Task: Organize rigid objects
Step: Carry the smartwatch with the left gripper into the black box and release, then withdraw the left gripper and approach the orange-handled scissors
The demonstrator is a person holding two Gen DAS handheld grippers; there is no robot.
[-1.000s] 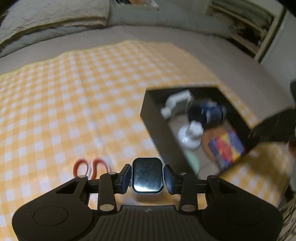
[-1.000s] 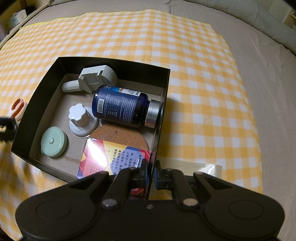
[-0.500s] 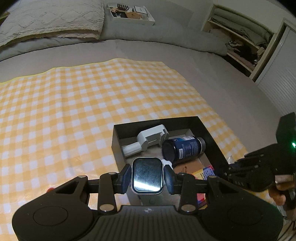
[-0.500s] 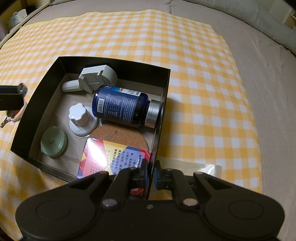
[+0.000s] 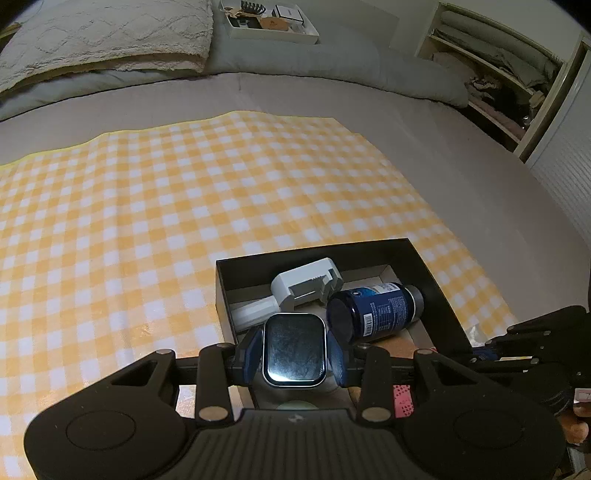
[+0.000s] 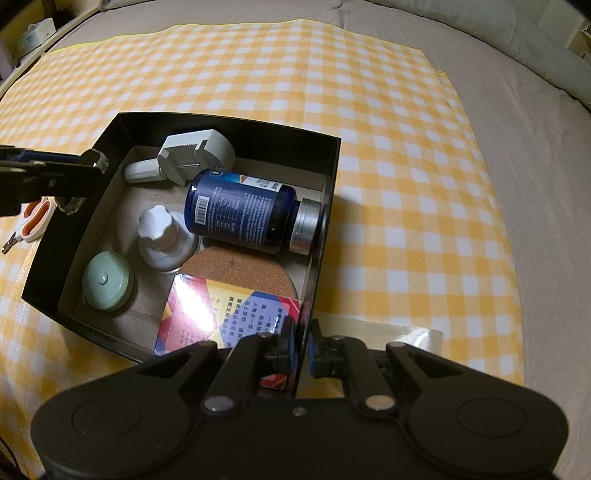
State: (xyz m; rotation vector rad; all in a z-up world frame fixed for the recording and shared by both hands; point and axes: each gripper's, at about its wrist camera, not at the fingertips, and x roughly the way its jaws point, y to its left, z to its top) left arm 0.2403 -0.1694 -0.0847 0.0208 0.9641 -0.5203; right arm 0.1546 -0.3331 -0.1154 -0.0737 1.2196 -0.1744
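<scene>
A black open box (image 6: 229, 127) sits on the yellow checked cloth (image 6: 369, 110). My right gripper (image 6: 303, 354) is shut on the box's near right wall. In the left wrist view my left gripper (image 5: 293, 350) is shut on a square silver-rimmed watch face (image 5: 293, 347), held above the box's (image 5: 317, 249) near left corner. The right wrist view shows that gripper (image 6: 55, 173) coming in from the left over the box's left wall. Inside lie a blue bottle (image 6: 243, 212), a white plug adapter (image 6: 195, 155), a white knob (image 6: 162, 232), a green round tin (image 6: 107, 280), a cork coaster (image 6: 236, 269) and a colourful card pack (image 6: 221, 314).
Orange-handled scissors (image 6: 35, 218) lie on the cloth just left of the box. The cloth covers a grey bed with pillows (image 5: 103, 40) and a tray of small items (image 5: 269, 22) at the far end. Shelves (image 5: 498, 85) stand at the far right.
My left gripper has carried the watch face from over the scissors across to above the box's left wall. The right gripper and the box have not moved.
</scene>
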